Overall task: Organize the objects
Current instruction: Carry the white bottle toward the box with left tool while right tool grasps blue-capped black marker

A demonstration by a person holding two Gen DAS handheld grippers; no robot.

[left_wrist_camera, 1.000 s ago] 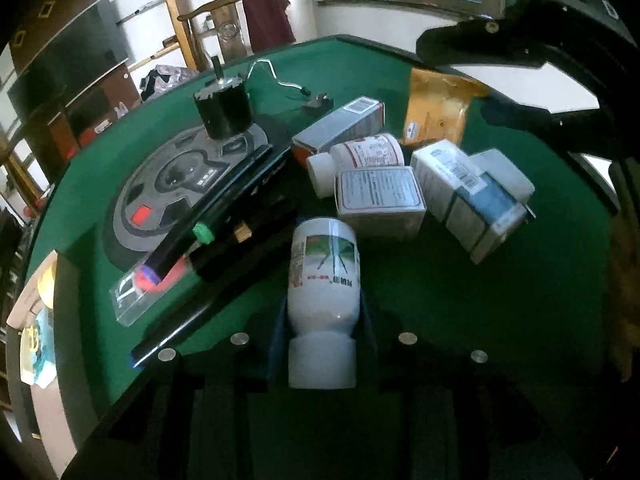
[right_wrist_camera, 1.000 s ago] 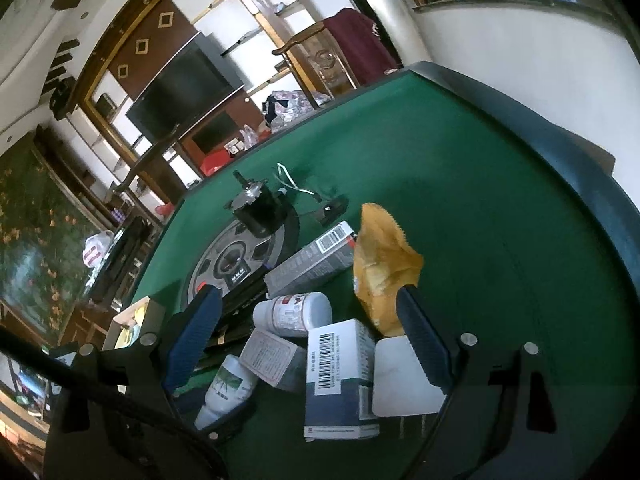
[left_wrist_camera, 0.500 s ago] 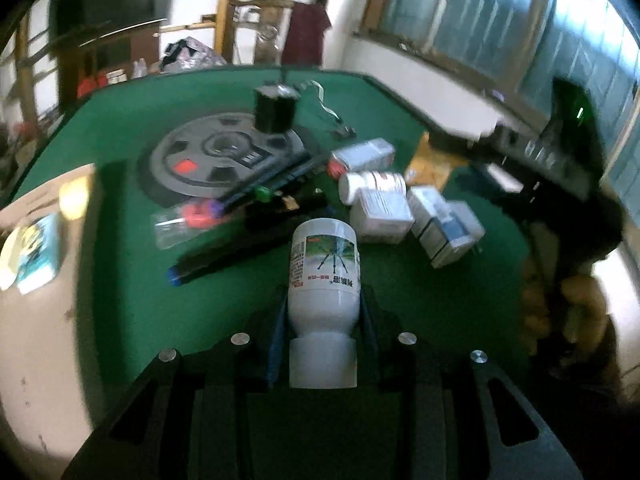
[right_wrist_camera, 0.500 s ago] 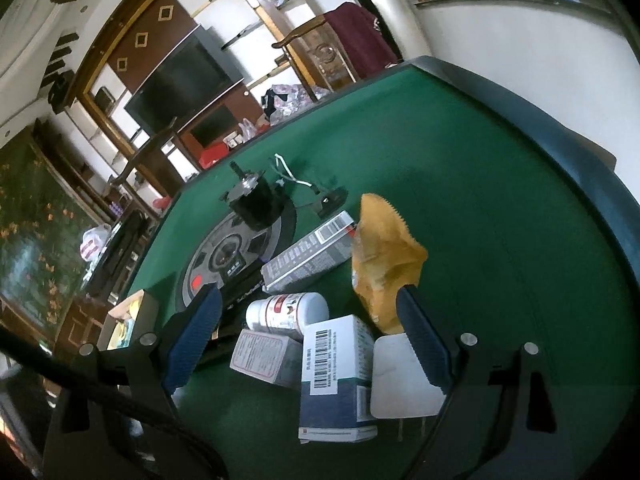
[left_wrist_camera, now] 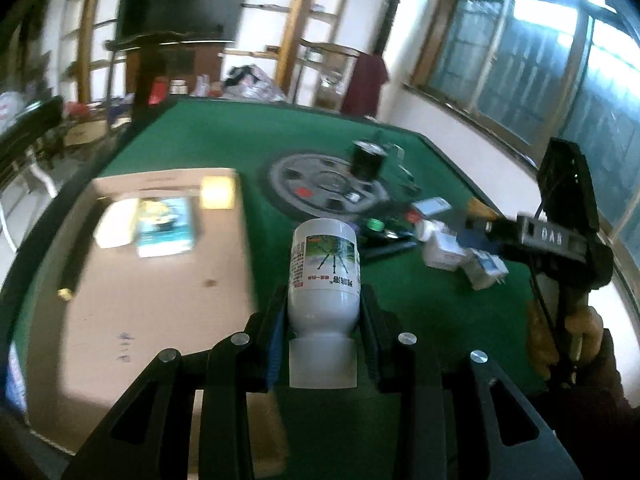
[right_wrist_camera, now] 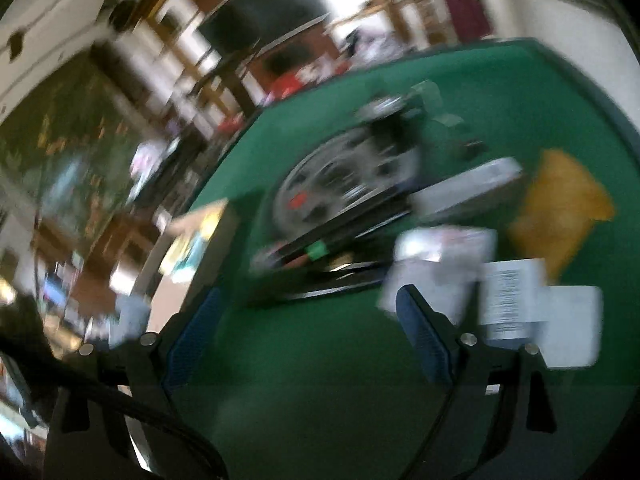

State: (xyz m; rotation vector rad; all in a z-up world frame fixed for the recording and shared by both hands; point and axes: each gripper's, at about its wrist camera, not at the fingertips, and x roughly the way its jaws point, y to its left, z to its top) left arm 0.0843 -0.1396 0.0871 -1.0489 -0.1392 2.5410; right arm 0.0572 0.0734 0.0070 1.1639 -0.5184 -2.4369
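My left gripper (left_wrist_camera: 322, 320) is shut on a white pill bottle (left_wrist_camera: 324, 276) with a green label and holds it up above the green table (left_wrist_camera: 224, 136). A brown cardboard box (left_wrist_camera: 152, 280) lies open just left of the bottle, with a teal and white packet (left_wrist_camera: 164, 220) inside. My right gripper (right_wrist_camera: 308, 332) is open and empty, low over the table before a pile of white medicine boxes (right_wrist_camera: 508, 296), a white bottle (right_wrist_camera: 444, 244) and black pens (right_wrist_camera: 320, 252). It also shows in the left wrist view (left_wrist_camera: 480, 236), beside that pile (left_wrist_camera: 460, 256).
A grey round control panel (left_wrist_camera: 320, 188) sits mid-table with a black cylinder (left_wrist_camera: 366, 160) on it. A yellow snack bag (right_wrist_camera: 560, 208) lies right of the pile. The cardboard box shows at the left of the right wrist view (right_wrist_camera: 188, 248), which is blurred.
My left gripper has lifted the white bottle off the pile and swung it left toward the cardboard box. My right gripper has moved lower and nearer to the medicine boxes.
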